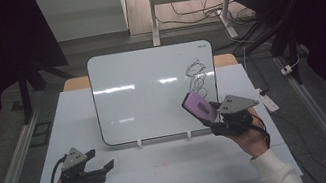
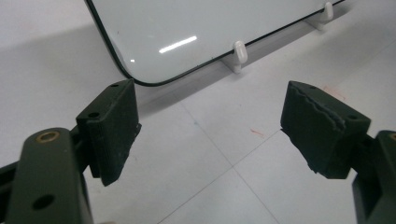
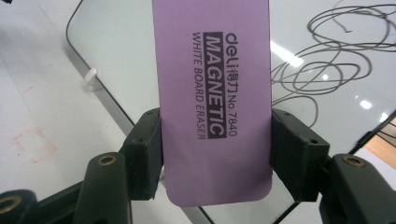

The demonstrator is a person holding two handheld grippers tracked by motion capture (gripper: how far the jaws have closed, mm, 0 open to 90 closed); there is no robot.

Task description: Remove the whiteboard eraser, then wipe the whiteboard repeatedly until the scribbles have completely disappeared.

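Jaws of the left gripper (image 1: 98, 163) are standing wide apart with nothing between them, and it is hovering low over the white tabletop (image 1: 165, 172), near the bottom left corner of the whiteboard (image 1: 140, 90). The whiteboard is leaning upright on two small white clips (image 2: 238, 51) at the middle of the tabletop. Black scribbles (image 1: 196, 78) are showing on its right part. The right gripper (image 1: 211, 116) is clenching a purple whiteboard eraser (image 3: 212, 93) by its two long sides, just before the scribbles.
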